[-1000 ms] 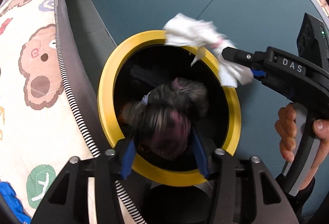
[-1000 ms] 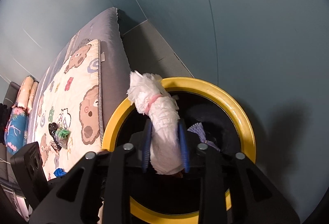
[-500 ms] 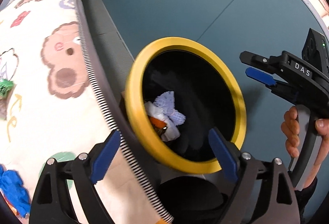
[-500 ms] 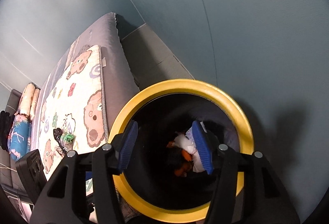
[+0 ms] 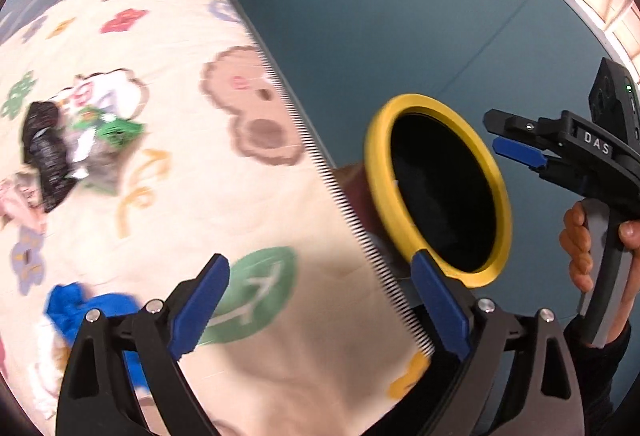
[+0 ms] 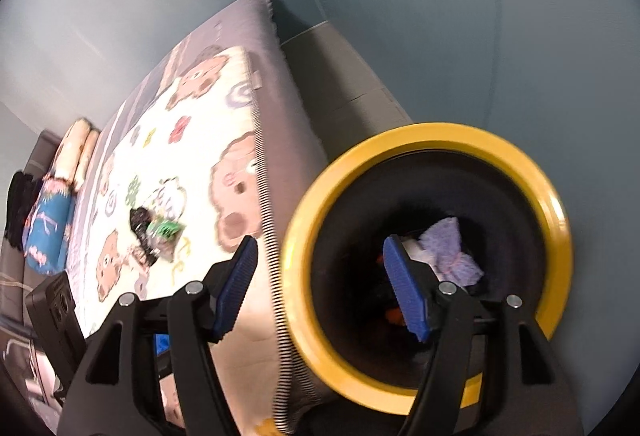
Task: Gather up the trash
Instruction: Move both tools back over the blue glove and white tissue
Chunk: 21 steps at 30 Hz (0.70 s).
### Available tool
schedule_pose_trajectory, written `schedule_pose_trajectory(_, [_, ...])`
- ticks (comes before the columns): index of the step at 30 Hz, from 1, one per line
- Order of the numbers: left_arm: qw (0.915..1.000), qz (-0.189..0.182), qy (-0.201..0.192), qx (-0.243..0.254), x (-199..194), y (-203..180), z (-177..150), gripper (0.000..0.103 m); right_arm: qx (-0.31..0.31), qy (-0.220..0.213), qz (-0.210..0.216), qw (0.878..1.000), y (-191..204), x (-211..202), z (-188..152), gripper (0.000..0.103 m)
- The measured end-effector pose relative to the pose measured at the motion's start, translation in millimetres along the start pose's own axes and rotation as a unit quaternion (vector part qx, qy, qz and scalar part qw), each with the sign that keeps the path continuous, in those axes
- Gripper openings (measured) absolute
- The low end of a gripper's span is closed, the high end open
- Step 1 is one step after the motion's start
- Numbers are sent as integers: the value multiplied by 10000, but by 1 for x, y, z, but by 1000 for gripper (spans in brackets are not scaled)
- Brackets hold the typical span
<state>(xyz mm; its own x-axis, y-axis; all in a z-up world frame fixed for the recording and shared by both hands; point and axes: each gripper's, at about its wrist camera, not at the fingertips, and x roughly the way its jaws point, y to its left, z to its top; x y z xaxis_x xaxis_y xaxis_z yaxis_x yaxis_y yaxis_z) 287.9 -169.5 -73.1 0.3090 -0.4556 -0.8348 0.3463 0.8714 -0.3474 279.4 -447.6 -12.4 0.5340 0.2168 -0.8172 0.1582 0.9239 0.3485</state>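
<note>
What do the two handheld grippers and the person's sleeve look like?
Both the left gripper and right gripper have black angular frames, silver bolts and blue ribbed pads. The right one carries white letters "DAS" and a grey handle. The sleeve is dark.

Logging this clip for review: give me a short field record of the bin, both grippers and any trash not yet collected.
bin: yellow-rimmed bin on the floor beside the bed
bin contents: crumpled tissue and something orange, rest dark
left gripper: open, jaws just opening, nothing between them, over the bed edge
right gripper: open, jaws just opening, empty, at the bin's rim
trash left: black and green wrappers, blue scrap on the bedspread
</note>
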Motion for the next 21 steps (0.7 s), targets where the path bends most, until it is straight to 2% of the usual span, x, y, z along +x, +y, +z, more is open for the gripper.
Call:
schedule_pose_trajectory(15, [9971, 582, -222, -434, -58, 92, -39, 89, -821, 419, 360, 9951, 115, 25, -22, 63])
schedule_pose_trajectory(21, [9946, 798, -190, -630, -70, 126, -57, 89, -1101, 627, 472, 9908, 154, 40, -38, 63])
